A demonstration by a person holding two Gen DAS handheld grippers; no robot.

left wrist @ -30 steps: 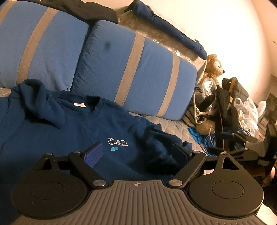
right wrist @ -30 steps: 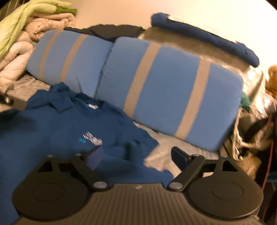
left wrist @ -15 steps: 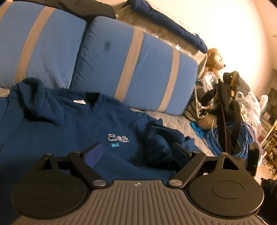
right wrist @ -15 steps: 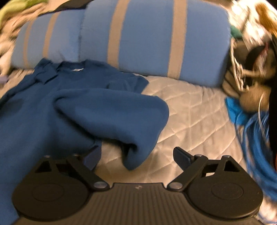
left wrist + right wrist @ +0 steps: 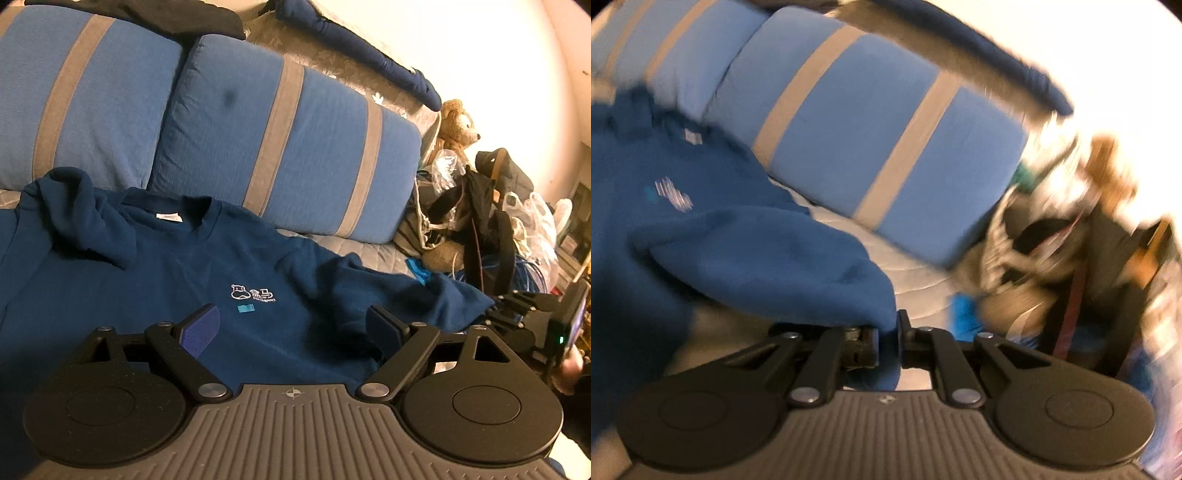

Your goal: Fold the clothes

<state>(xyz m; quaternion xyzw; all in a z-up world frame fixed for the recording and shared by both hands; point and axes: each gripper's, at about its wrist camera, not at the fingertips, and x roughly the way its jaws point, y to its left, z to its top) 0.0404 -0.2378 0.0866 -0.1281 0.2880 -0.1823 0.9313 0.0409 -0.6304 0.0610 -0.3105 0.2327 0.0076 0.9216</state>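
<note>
The right gripper (image 5: 887, 334) has its two black fingers drawn nearly together, pinching the cuff end of the sleeve (image 5: 768, 266) of a dark navy-blue cotton sweatshirt (image 5: 665, 177). In the left wrist view the same right gripper (image 5: 493, 318) sits low at the right edge, level with the bed surface, with the sleeve tip (image 5: 454, 306) reaching to it. The right wrist view is blurred, so fine detail of the grip is hard to make out.

The left gripper (image 5: 291, 326) hangs above the sweatshirt's (image 5: 155, 280) lower chest with its jaws spread wide and nothing between them; its blue-padded left finger (image 5: 201, 328) and dark right finger (image 5: 384, 326) both clear the fabric. It looks forward and slightly down across the garment.

The sweatshirt lies face up on a grey quilted mattress cover (image 5: 373, 254), its neckline and white label (image 5: 169, 217) toward two light-blue cushions with grey stripes (image 5: 288, 140) and its hem toward the camera, so its long axis runs from the grippers to the cushions. A small white printed logo (image 5: 253, 293) shows on the chest. The sleeve on the right side stretches out sideways toward the right gripper; the other sleeve (image 5: 85, 218) is folded over in a bunch near the collar.

A brown teddy bear (image 5: 458, 125) sits beyond the cushions, beside a heap of dark bags (image 5: 491, 206).
</note>
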